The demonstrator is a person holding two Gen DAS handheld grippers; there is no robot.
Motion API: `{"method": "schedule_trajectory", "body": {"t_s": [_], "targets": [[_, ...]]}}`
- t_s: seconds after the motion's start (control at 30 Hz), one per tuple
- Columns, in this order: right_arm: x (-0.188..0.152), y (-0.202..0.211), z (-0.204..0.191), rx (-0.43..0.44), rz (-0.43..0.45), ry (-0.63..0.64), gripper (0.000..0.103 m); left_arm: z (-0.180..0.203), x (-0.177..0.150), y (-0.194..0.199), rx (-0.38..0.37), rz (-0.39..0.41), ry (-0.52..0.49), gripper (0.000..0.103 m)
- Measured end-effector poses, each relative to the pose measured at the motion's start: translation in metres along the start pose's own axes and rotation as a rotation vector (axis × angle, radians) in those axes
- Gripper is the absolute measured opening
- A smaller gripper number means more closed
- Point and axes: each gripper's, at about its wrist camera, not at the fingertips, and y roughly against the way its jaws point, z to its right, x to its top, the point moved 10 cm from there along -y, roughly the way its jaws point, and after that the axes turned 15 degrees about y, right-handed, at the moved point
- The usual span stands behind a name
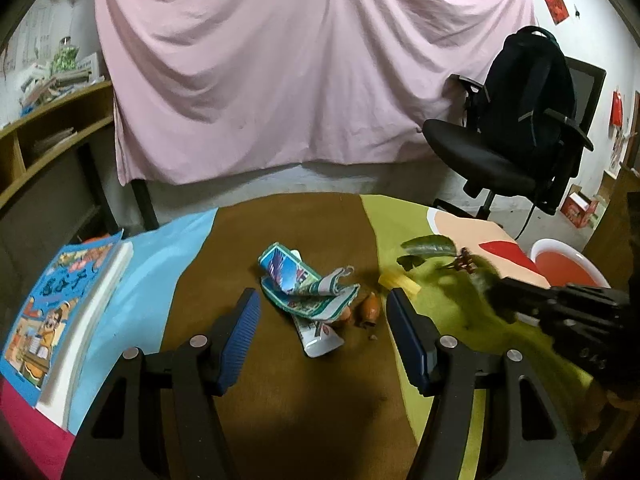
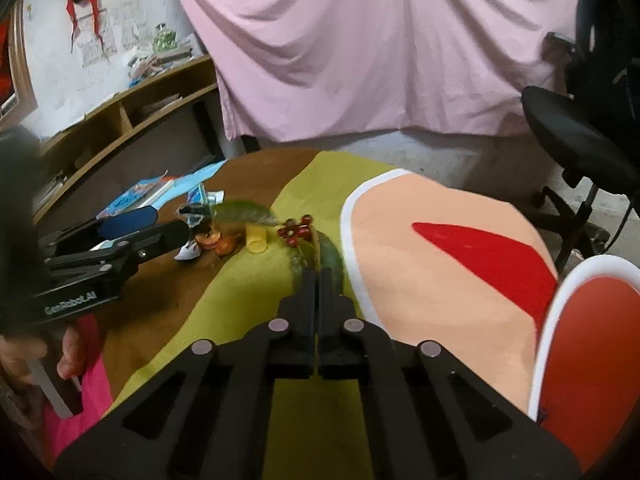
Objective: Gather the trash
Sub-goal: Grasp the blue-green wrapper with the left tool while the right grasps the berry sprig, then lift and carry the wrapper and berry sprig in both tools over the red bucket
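Left wrist view: left tongs (image 1: pixel 322 334) released, straddling the crumpled wrapper (image 1: pixel 310 286) mid-surface without touching it; nut shells (image 1: pixel 368 310) just beside. A careless closure may catch only a fold and scatter the shells. Book (image 1: pixel 52 316) at the left edge, title unreadable.

Right wrist view: right tongs (image 2: pixel 319 280) clenched on the leafy berry sprig (image 2: pixel 298 234) near the red bin (image 2: pixel 592 364) at the right edge; the thin stem may slip. "GenRobot.AI" reads on the other tool
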Motion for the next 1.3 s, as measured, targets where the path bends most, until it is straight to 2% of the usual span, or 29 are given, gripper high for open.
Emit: {"method": "schedule_trajectory", "body": {"t_s": [0.2, 0.33, 0.47, 0.5, 0.57, 0.67, 0.8, 1.13, 1.3], "targets": [[-0.001, 0.004, 0.008, 0.018, 0.020, -0.042, 0.030, 0.003, 0.002, -0.014, 0.048, -0.015, -0.029, 0.059], [-0.001, 0.004, 0.009, 0.030, 0.018, -0.057, 0.030, 0.004, 0.003, -0.024, 0.080, -0.025, -0.042, 0.054], [-0.003, 0.004, 0.010, 0.039, 0.019, -0.075, 0.030, 0.002, 0.002, -0.031, 0.101, -0.045, -0.033, 0.039], [-0.003, 0.004, 0.010, 0.041, 0.019, -0.079, 0.030, 0.001, 0.001, -0.031, 0.102, -0.047, -0.029, 0.035], [-0.003, 0.004, 0.009, 0.042, 0.019, -0.079, 0.030, -0.001, 0.001, -0.029, 0.095, -0.041, -0.019, 0.034], [-0.003, 0.004, 0.009, 0.041, 0.018, -0.072, 0.030, -0.003, 0.003, -0.022, 0.078, -0.022, -0.003, 0.020], [-0.003, 0.004, 0.007, 0.039, 0.017, -0.061, 0.030, -0.005, 0.004, -0.014, 0.063, -0.013, 0.021, 0.012], [-0.003, 0.004, 0.007, 0.037, 0.019, -0.057, 0.030, -0.026, 0.002, 0.007, 0.063, 0.002, 0.123, 0.004], [-0.004, 0.005, 0.005, 0.030, 0.020, -0.046, 0.030, -0.034, -0.003, 0.012, 0.024, -0.023, 0.196, 0.002]]}}
